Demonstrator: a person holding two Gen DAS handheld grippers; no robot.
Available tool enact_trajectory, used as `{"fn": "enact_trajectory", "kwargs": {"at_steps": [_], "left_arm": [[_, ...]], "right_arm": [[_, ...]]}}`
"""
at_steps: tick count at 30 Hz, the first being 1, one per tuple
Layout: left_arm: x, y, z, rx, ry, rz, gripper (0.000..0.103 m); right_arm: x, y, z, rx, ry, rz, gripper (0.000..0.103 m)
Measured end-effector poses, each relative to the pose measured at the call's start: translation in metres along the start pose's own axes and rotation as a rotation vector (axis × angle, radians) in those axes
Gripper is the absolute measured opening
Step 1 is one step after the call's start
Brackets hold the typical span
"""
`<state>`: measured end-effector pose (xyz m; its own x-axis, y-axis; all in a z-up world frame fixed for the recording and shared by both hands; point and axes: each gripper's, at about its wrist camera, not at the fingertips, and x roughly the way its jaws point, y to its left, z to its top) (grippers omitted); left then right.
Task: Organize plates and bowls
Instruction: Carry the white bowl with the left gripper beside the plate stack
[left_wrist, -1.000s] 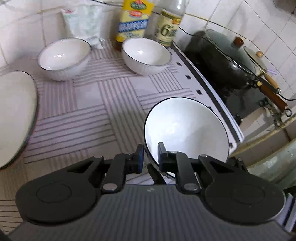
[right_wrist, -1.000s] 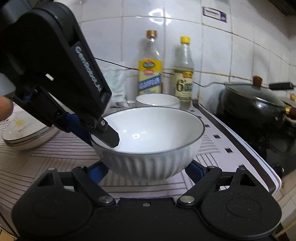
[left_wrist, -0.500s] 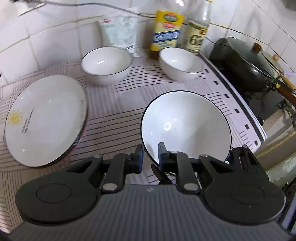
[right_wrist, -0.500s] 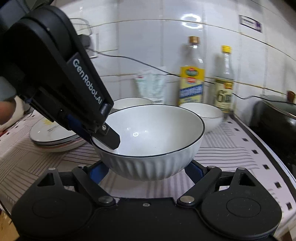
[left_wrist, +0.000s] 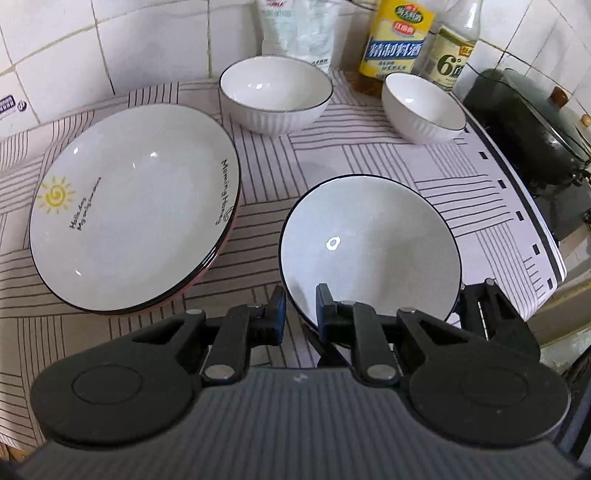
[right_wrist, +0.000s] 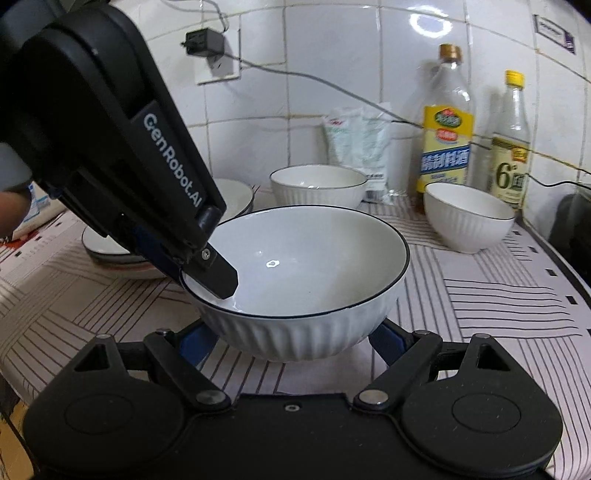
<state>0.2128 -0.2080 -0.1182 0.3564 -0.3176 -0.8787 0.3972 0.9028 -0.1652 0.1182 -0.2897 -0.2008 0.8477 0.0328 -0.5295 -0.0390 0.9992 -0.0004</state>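
Note:
My left gripper (left_wrist: 298, 310) is shut on the near rim of a white ribbed bowl (left_wrist: 369, 247) with a dark rim, one finger inside and one outside. In the right wrist view the same bowl (right_wrist: 295, 280) sits between my right gripper's wide-spread fingers (right_wrist: 291, 339), with the left gripper's finger (right_wrist: 218, 273) on its left rim. A stack of white plates (left_wrist: 129, 206) with a sun drawing lies left. Two more white bowls stand at the back, one large (left_wrist: 273, 94), one small (left_wrist: 421, 107).
Two bottles (left_wrist: 395, 40) and a white bag (left_wrist: 295, 29) stand by the tiled wall. A dark lidded wok (left_wrist: 532, 125) sits on the stove to the right. A striped cloth (left_wrist: 369, 155) covers the counter, whose edge is near right.
Both grippers and the bowl have moved left over the counter. The plate stack has come fully into the left wrist view, and the wok has slid toward the right edge.

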Motion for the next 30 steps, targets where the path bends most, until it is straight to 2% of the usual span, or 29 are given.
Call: {"fn": "enact_trajectory", "kwargs": {"at_steps": [6, 9, 12, 15, 19, 22, 29, 30], "left_arm": [[0.008, 0.006, 0.0, -0.015, 0.028, 0.003, 0.016], [0.011, 0.009, -0.001, -0.035, 0.046, -0.021, 0.016], [0.011, 0.01, 0.002, -0.037, 0.059, -0.029, 0.016], [0.012, 0.014, 0.006, -0.076, 0.088, -0.065, 0.017], [0.009, 0.019, 0.005, -0.111, 0.127, -0.11, 0.02], [0.004, 0.017, 0.005, -0.101, 0.122, -0.115, 0.028], [-0.013, 0.016, 0.008, -0.086, 0.098, -0.132, 0.034], [-0.015, 0.015, 0.009, -0.087, 0.094, -0.132, 0.039]], "right_arm": [[0.009, -0.001, -0.001, 0.001, 0.044, 0.037, 0.092], [0.013, -0.001, -0.003, 0.005, 0.069, 0.035, 0.092], [0.013, 0.007, 0.006, 0.005, 0.125, -0.024, 0.098], [0.009, 0.02, 0.018, -0.056, 0.203, -0.104, 0.098], [-0.003, 0.026, 0.027, -0.125, 0.253, -0.142, 0.098], [-0.018, 0.022, 0.03, -0.114, 0.244, -0.136, 0.098], [-0.048, -0.001, 0.032, 0.013, 0.201, -0.1, 0.099], [-0.055, -0.005, 0.033, 0.026, 0.192, -0.096, 0.099]]}}
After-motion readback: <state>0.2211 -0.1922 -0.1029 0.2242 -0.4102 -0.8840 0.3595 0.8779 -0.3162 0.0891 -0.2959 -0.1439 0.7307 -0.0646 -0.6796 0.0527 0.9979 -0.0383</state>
